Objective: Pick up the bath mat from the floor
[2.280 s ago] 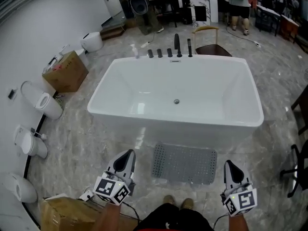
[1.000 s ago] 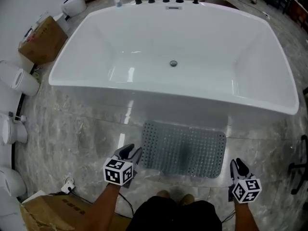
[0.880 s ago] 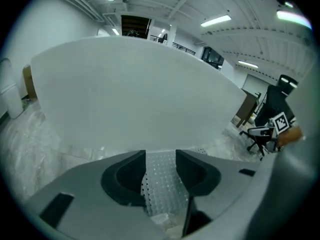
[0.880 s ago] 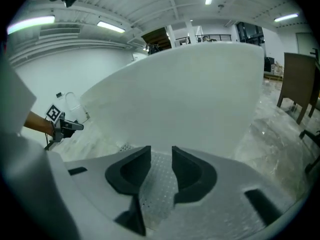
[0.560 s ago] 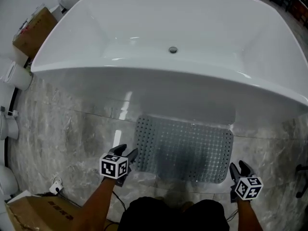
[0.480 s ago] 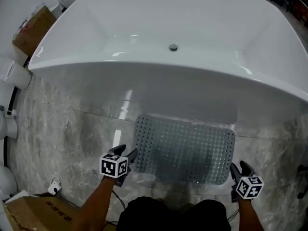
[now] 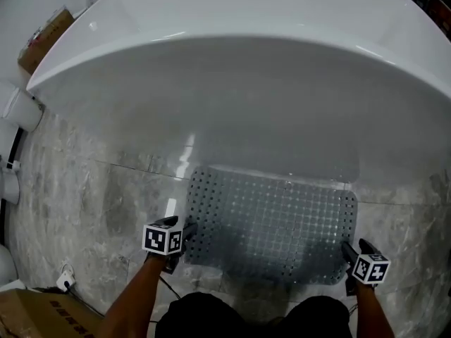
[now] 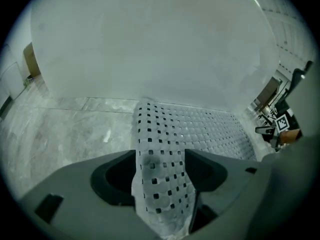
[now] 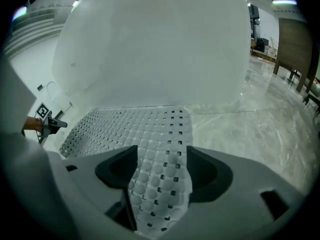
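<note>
Down low over the grey marbled floor (image 7: pixel 91 196), forearms reaching in from the near edge of the head view.

At the near left corner of the bath mat (image 7: pixel 271 224): left gripper (image 7: pixel 186 231), tilted steeply down. Jaws spread wide, having just been opening. Between them, a strip of that corner, perforated with square holes, running up the gap without being squeezed.

At the near right corner of the mat: right gripper (image 7: pixel 349 252), likewise tilted down. Jaws wide too, having also just been opening, with the right corner strip lying between them and not pinched.

Grey, studded, rounded at the corners, spread flat on the floor with its long sides parallel to the bathtub (image 7: pixel 246 97). Near long edge running from one gripper to the other. Far long edge close under the overhang of the tub's white wall, only a narrow band of floor showing between.

Open floor off the mat's left short edge, wide and bare out towards the wall. Less of it visible past the right short edge. Near left, in the corner of the head view, a cardboard box (image 7: pixel 28 319) with a white plug and cord beside it, well apart from the mat.

Farther left, white toilets (image 7: pixel 17 108) along the wall and a second cardboard box (image 7: pixel 46 30) near the tub's far left end.
</note>
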`<state>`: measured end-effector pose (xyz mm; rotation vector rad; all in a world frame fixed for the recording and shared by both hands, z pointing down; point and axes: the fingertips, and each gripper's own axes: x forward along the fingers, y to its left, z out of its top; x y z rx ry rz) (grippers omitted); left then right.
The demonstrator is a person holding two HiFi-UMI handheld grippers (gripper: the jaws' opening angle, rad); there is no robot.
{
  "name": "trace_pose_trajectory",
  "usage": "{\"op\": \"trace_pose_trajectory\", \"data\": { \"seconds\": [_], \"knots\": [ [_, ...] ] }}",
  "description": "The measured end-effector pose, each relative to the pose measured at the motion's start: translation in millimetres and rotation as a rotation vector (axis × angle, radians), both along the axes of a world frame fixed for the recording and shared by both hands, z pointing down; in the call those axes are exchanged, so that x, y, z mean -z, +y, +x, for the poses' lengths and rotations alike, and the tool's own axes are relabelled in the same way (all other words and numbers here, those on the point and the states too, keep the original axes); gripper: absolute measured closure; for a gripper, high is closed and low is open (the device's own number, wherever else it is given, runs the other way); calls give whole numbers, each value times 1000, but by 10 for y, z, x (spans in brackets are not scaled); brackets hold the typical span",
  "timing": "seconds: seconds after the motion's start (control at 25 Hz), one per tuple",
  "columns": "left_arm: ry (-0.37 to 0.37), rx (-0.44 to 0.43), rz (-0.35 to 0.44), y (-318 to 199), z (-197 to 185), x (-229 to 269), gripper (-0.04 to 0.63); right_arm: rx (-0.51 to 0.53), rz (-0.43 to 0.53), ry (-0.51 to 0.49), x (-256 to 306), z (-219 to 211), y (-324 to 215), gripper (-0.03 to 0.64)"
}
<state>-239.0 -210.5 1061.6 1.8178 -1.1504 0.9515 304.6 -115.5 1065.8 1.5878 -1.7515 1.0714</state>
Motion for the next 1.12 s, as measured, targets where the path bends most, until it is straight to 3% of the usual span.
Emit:
{"op": "trace_pose_trajectory", "data": {
  "seconds": [0.4, 0.64, 0.88, 0.96, 1.12],
  "knots": [
    [-7, -8, -47, 41, -41, -535, 291, -44, -51, -36, -668, 37, 27, 253],
    [-44, -40, -96, 52, 0, -743, 293, -46, -85, 14, -826, 89, 57, 236],
    [-109, -84, -78, 39, 21, -801, 295, -38, -94, 84, -837, 109, 69, 253],
    [-113, -104, -55, 34, 55, -791, 313, -48, -82, 93, -828, 91, 64, 273],
    [-120, -167, -13, 16, 208, -728, 426, -55, -71, 90, -794, 9, 41, 346]
  ]
}}
